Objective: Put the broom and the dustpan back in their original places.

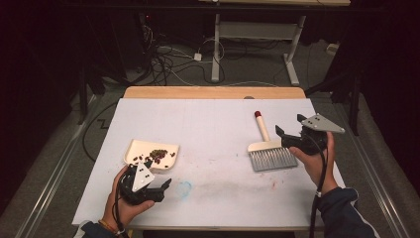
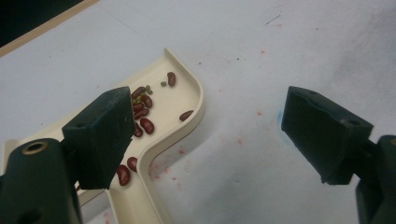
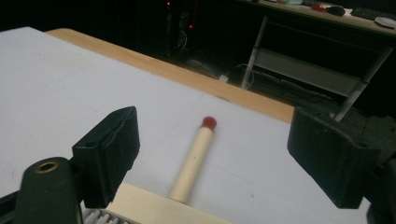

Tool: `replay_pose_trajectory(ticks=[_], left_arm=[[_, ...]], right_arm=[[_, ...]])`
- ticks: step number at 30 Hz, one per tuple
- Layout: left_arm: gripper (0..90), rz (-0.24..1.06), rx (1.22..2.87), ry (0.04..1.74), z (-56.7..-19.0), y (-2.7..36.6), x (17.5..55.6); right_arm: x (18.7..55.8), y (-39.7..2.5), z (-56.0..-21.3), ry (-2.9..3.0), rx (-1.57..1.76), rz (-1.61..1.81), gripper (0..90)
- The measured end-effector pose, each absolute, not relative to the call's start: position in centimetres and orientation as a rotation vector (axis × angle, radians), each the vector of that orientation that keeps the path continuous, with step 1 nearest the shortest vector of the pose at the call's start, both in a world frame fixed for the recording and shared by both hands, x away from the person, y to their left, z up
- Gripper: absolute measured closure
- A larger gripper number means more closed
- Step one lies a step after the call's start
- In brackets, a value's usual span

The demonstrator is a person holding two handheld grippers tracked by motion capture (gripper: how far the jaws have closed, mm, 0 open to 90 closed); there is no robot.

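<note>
White sheeting covers my worktop [image 1: 213,129], and a strip of bare wood shows along its far edge. The middle of the sheet lies open between my two hands, marked by faint blue and reddish smudges.

My left gripper [image 1: 157,190] sits near the front left part of the sheet, jaws spread wide with nothing between them. Just beyond it rests the cream plastic dustpan [image 1: 148,154], a shallow tray with a raised rounded rim. In the left gripper view its curved corner [image 2: 196,100] lies just past my left jaw, and glossy dark red kidney beans [image 2: 142,114] with a few small green ones lie scattered inside it. The sheet to the right of the pan is free.

My right gripper [image 1: 292,128] hovers on the right side, well apart from the dustpan, jaws also wide apart and holding nothing. The hand brush [image 1: 267,148] lies flat right beside it. Its pale wooden handle [image 3: 194,158] is round and smooth, capped with a red tip [image 3: 208,122], and runs away from me toward the far edge, slightly leftward in the high view. The grey bristles [image 1: 272,160] point back toward my side. In the right gripper view the handle lies between my jaws, untouched, with open sheet on both sides.
</note>
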State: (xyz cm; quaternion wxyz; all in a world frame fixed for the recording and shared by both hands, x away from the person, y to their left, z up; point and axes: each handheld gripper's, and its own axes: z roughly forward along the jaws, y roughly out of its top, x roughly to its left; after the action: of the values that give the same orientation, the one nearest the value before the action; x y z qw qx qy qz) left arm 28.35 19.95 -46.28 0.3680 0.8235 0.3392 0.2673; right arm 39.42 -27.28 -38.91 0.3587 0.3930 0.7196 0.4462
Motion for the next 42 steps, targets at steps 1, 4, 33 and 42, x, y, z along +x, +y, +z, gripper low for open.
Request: replay_pose_trajectory(ticks=[1, 4, 33, 42], left_arm=[[17.3, 0.687, 2.113, 0.871, -46.3, 20.0, 28.3], [17.3, 0.684, 2.113, 0.870, -46.3, 20.0, 28.3], [17.3, 0.681, 2.132, 0.869, -46.4, 19.8, 28.3], [17.3, 0.692, 2.133, 0.855, -46.4, 19.8, 28.3]], right_arm=[[39.3, -27.3, -38.9, 1.857, 1.020, 1.155, 18.4], [39.0, -27.2, -38.7, 1.855, 1.008, 1.159, 18.6], [34.7, -26.2, -37.5, 1.886, 0.863, 1.146, 19.7], [33.4, -26.3, -37.7, 1.899, 0.829, 1.159, 19.7]])
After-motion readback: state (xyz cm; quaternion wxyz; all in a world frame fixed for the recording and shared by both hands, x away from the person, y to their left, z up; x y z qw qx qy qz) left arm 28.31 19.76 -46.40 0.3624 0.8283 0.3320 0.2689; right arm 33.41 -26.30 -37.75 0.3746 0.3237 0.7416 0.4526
